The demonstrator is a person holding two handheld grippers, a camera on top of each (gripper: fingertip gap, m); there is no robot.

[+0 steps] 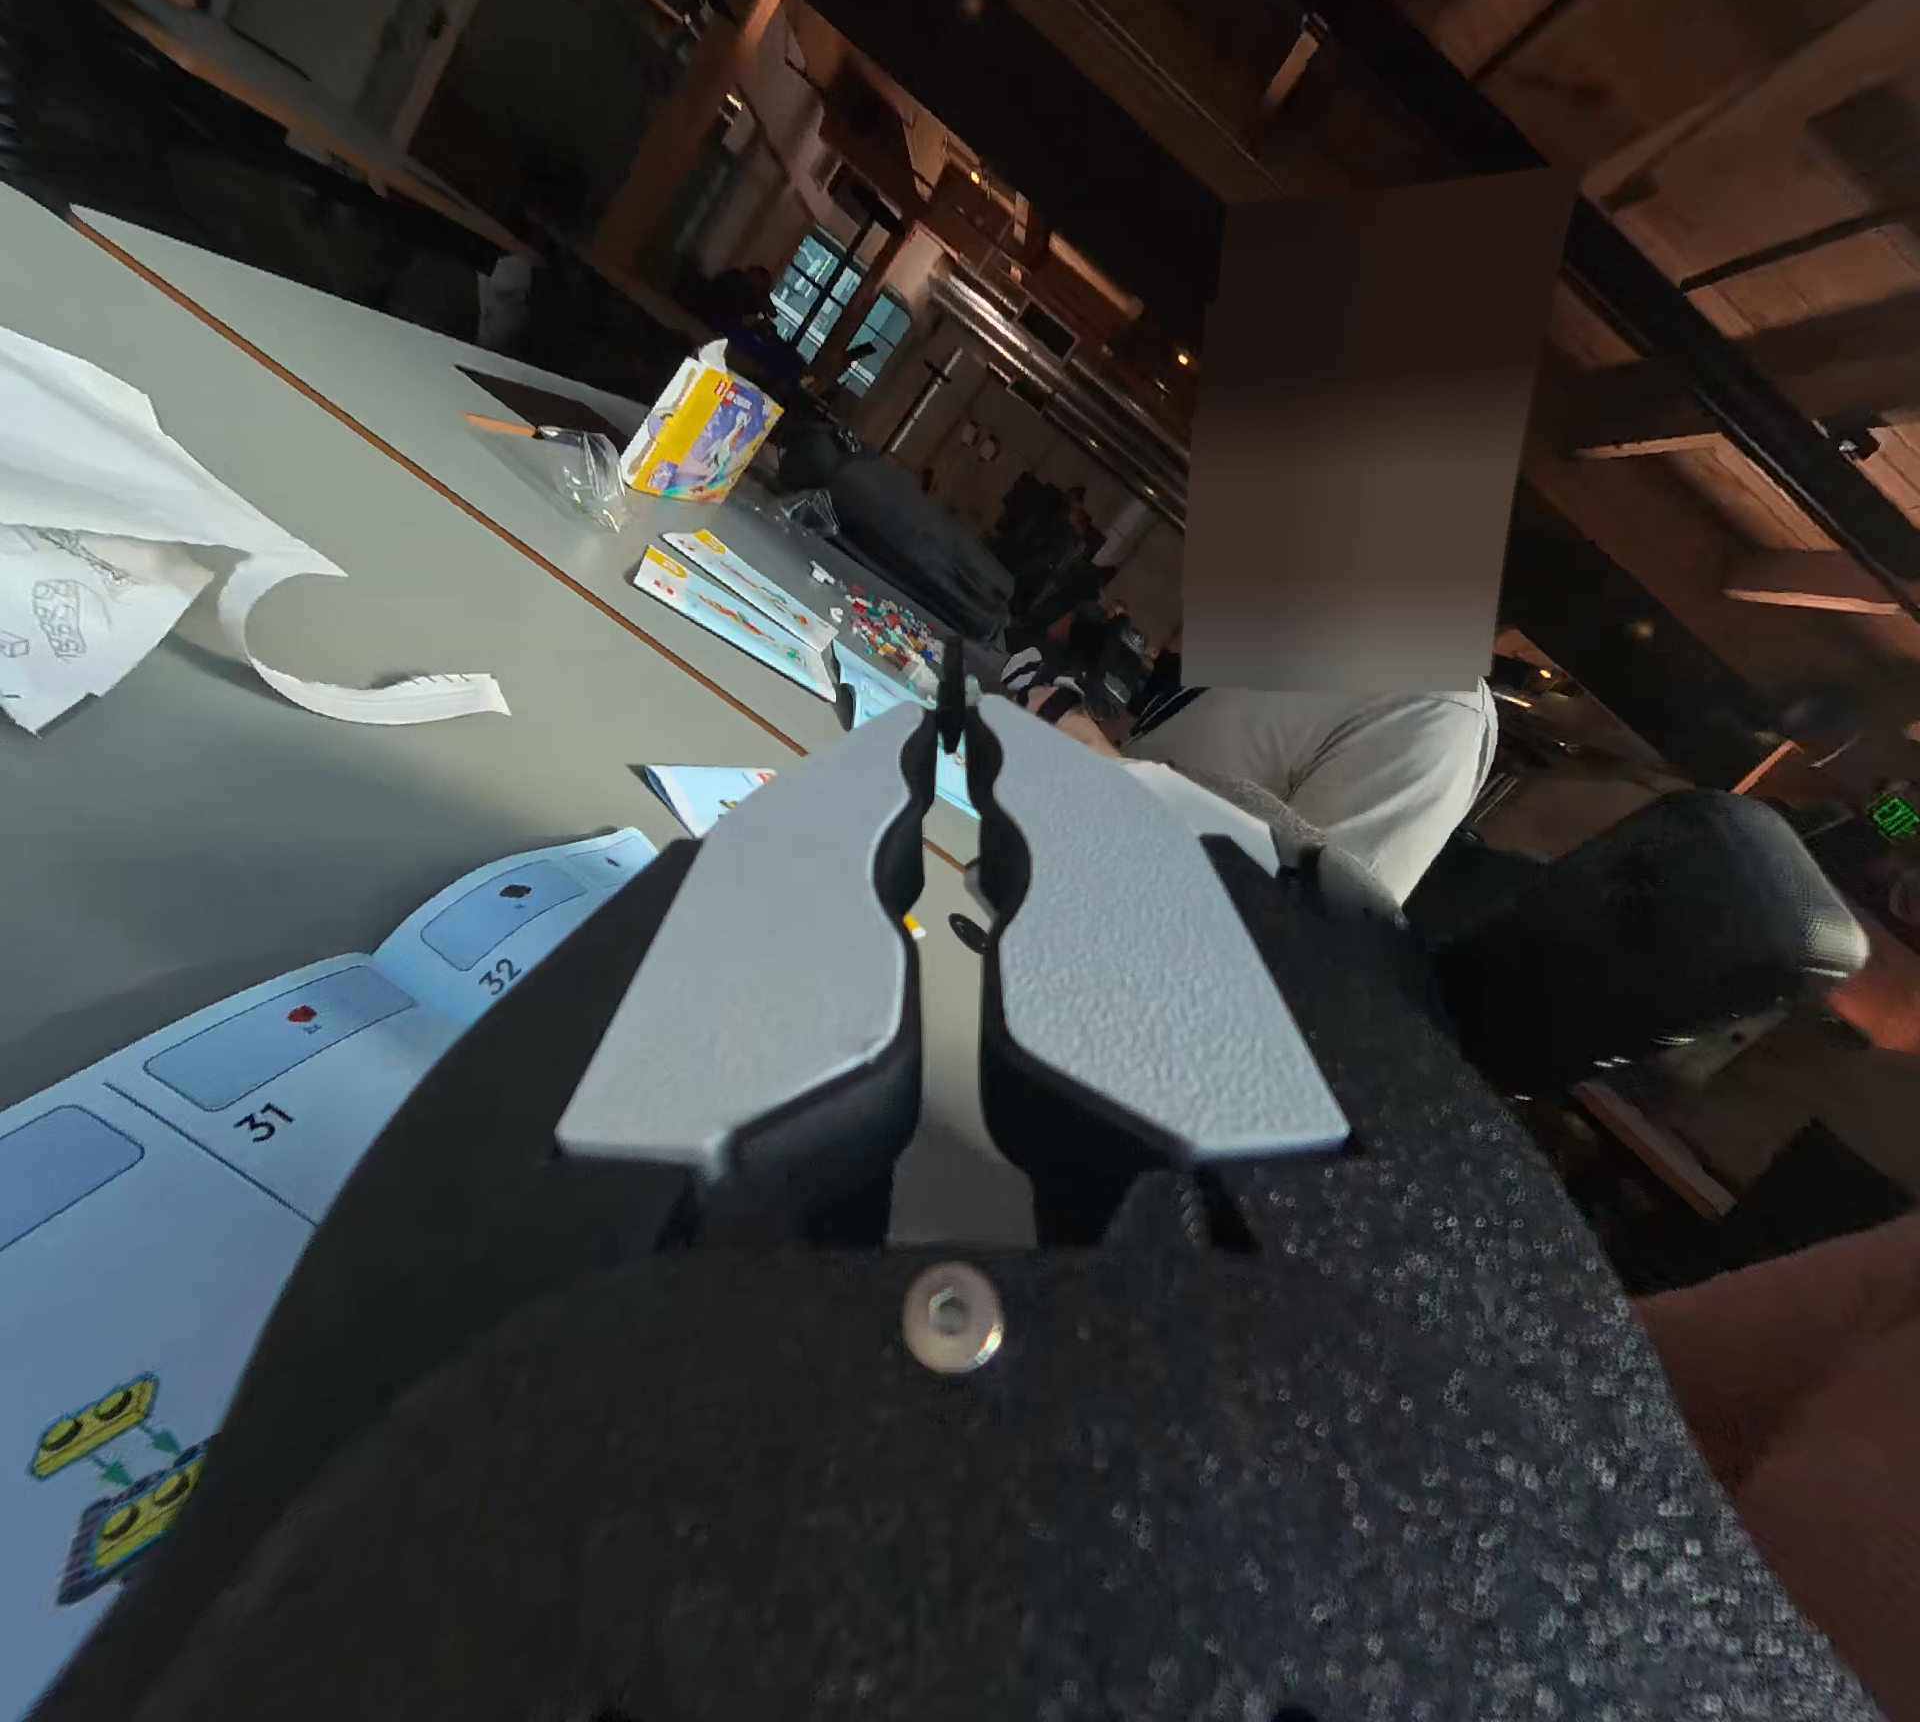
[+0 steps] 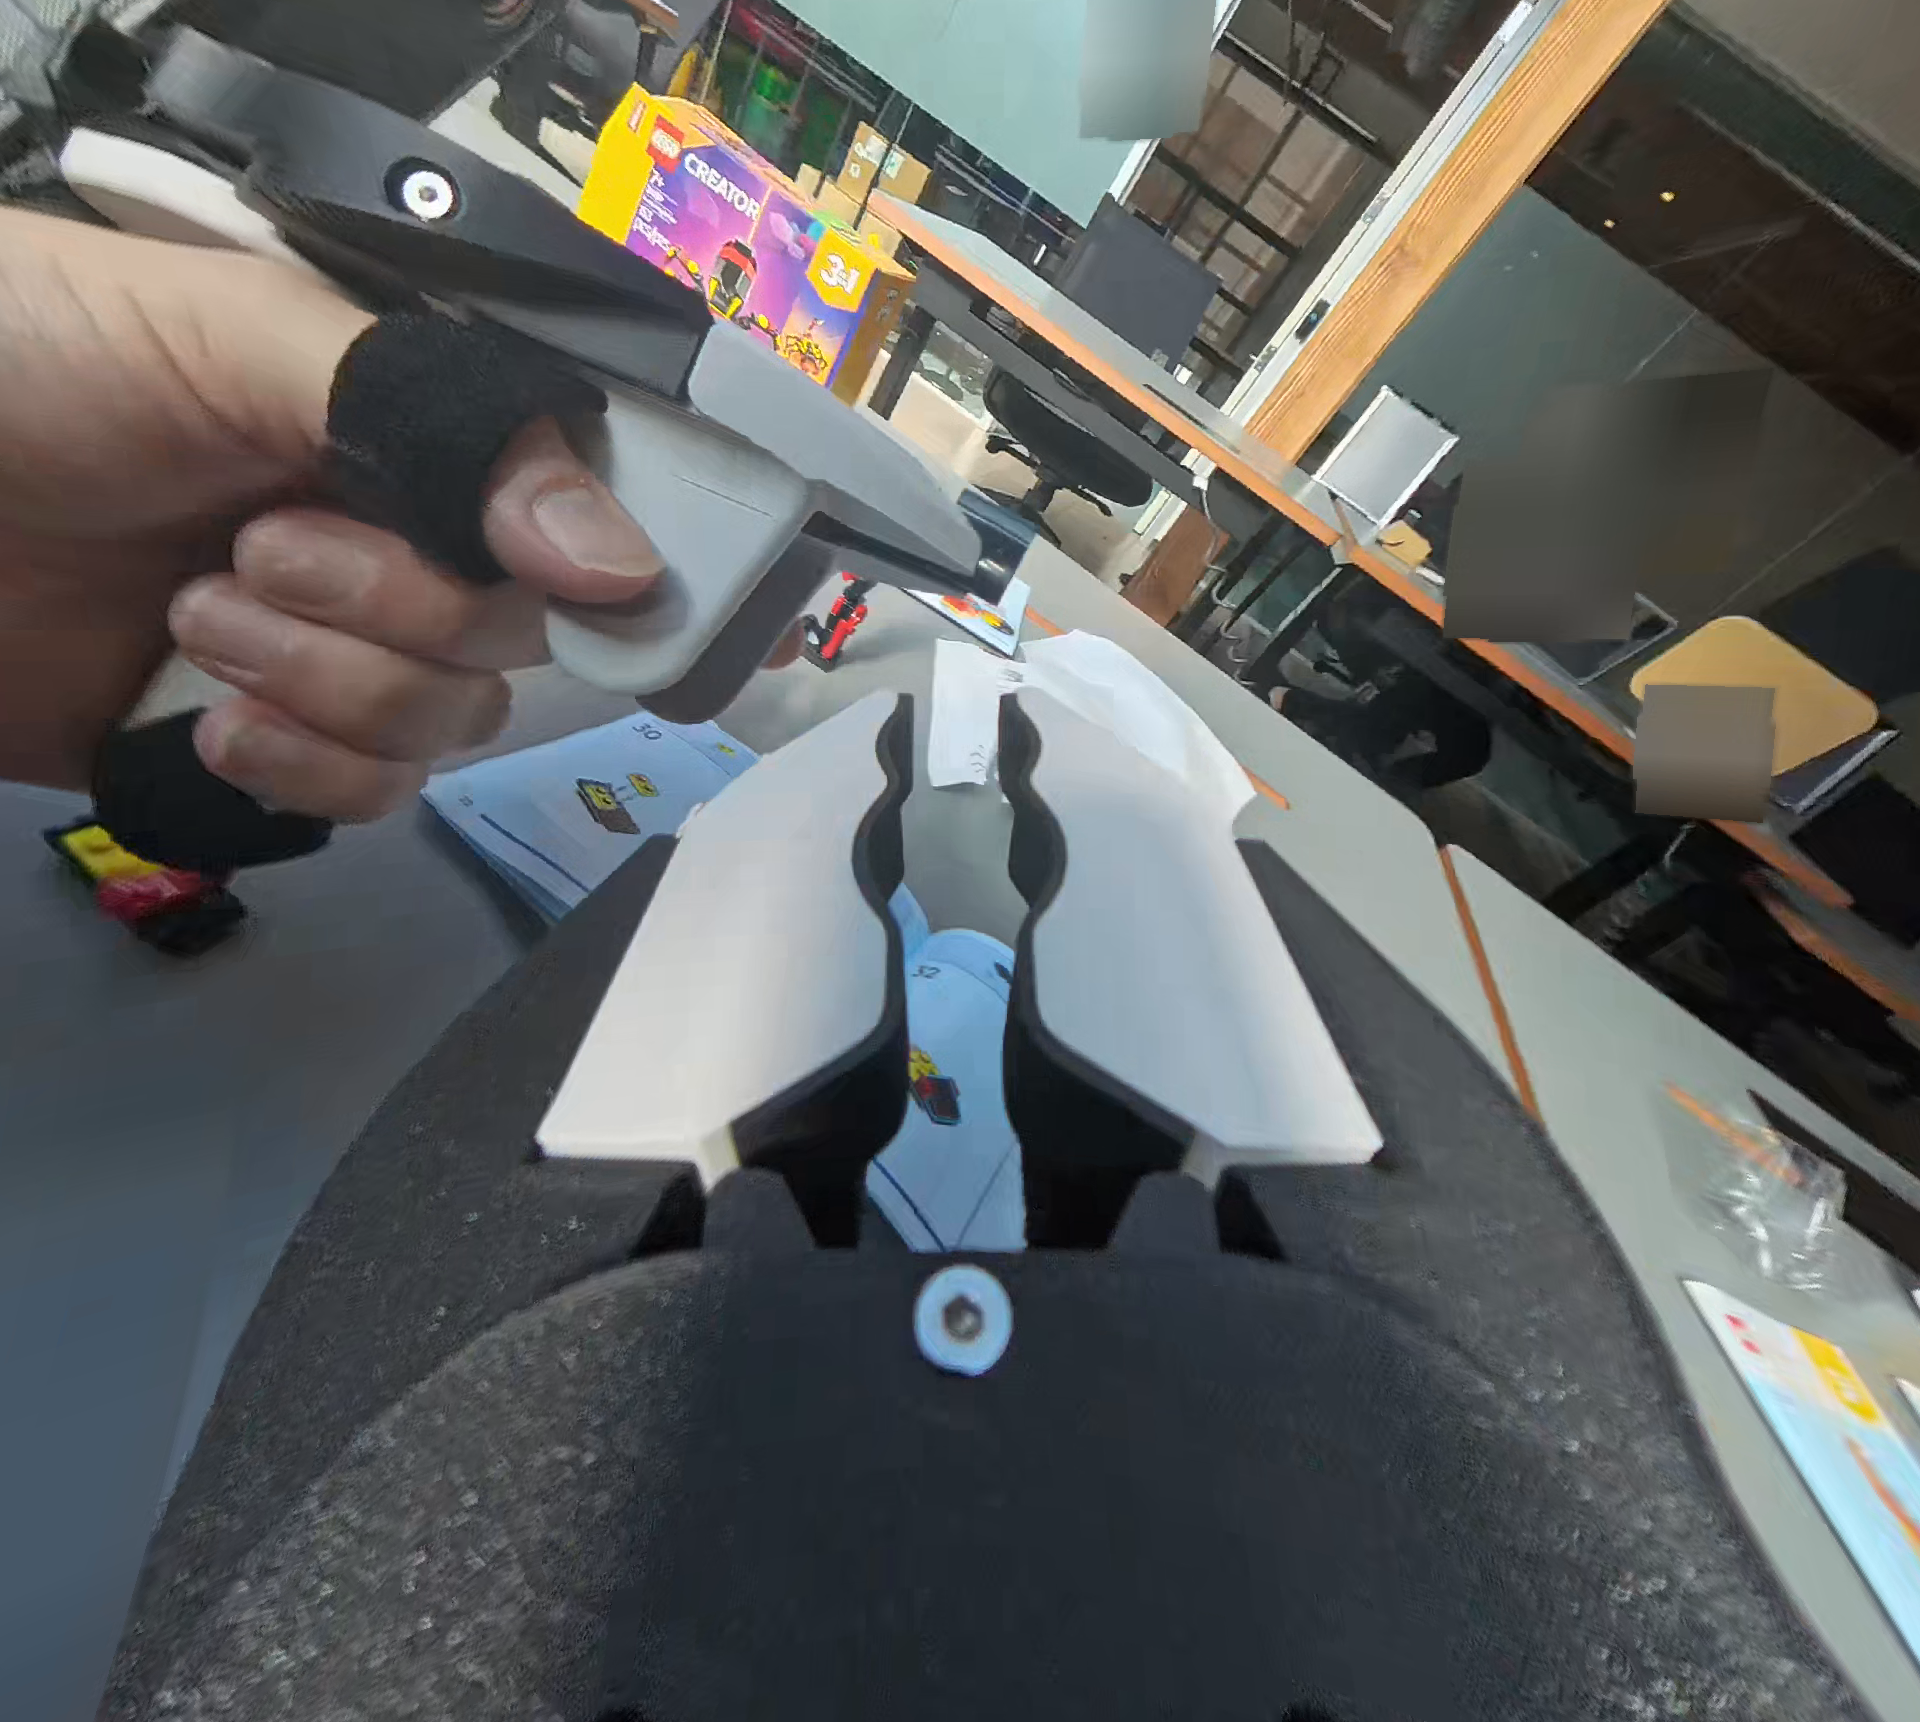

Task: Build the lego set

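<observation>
Left grey two-finger gripper (image 1: 951, 716) nearly closed, pinching a thin black lego piece (image 1: 950, 685) at the very tips; long axis running along the fingers, free end poking out beyond them. Held well above the grey table (image 1: 436, 799), over the open light-blue instruction booklet (image 1: 312, 1049). Right pale two-finger gripper (image 2: 956, 716) slightly parted, narrow gap between tips, nothing in it. Small yellow, red and black brick assembly (image 2: 135, 883) lying on the table (partly hidden under the hand (image 2: 208, 529)). Purple-and-yellow set box (image 2: 748, 238) farther back.

Two claws (image 1: 951, 716) (image 2: 956, 716), two lego boxes (image 1: 698, 433) (image 2: 727, 238), one open instruction booklet (image 2: 582, 810).
</observation>
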